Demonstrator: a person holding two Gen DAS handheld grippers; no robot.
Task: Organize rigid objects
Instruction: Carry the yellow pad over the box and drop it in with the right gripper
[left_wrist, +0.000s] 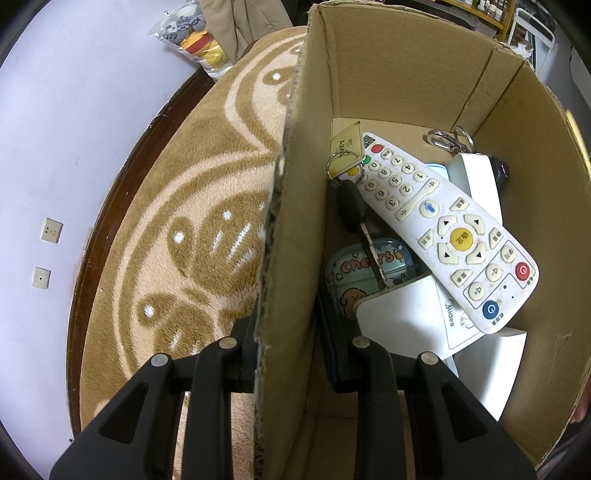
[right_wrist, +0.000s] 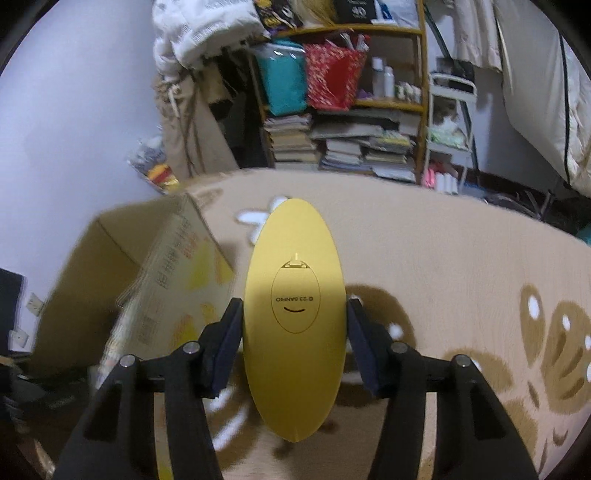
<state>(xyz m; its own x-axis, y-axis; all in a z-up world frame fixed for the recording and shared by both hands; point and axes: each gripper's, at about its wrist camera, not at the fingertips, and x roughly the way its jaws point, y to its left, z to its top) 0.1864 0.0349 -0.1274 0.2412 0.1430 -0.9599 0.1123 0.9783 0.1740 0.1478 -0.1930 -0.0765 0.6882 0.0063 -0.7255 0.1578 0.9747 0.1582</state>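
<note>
My left gripper (left_wrist: 286, 332) is shut on the near side wall of an open cardboard box (left_wrist: 295, 184), one finger outside and one inside. Inside the box lie a white remote (left_wrist: 443, 229), a black key (left_wrist: 351, 203) with a yellow tag (left_wrist: 345, 147), a "Cheers" tin (left_wrist: 362, 273), a white Midea device (left_wrist: 406, 317) and a metal carabiner ring (left_wrist: 450, 138). My right gripper (right_wrist: 294, 325) is shut on a yellow oval object (right_wrist: 294, 258), held upright above the rug. The cardboard box (right_wrist: 110, 266) appears blurred to its left.
A tan patterned rug (right_wrist: 443, 258) covers the floor. The white wall (left_wrist: 55, 129) carries two sockets (left_wrist: 51, 229), and a bag of plush toys (left_wrist: 192, 37) leans on it. A cluttered shelf (right_wrist: 351, 92), stacked books (right_wrist: 351, 147) and a white cart (right_wrist: 450, 122) stand behind.
</note>
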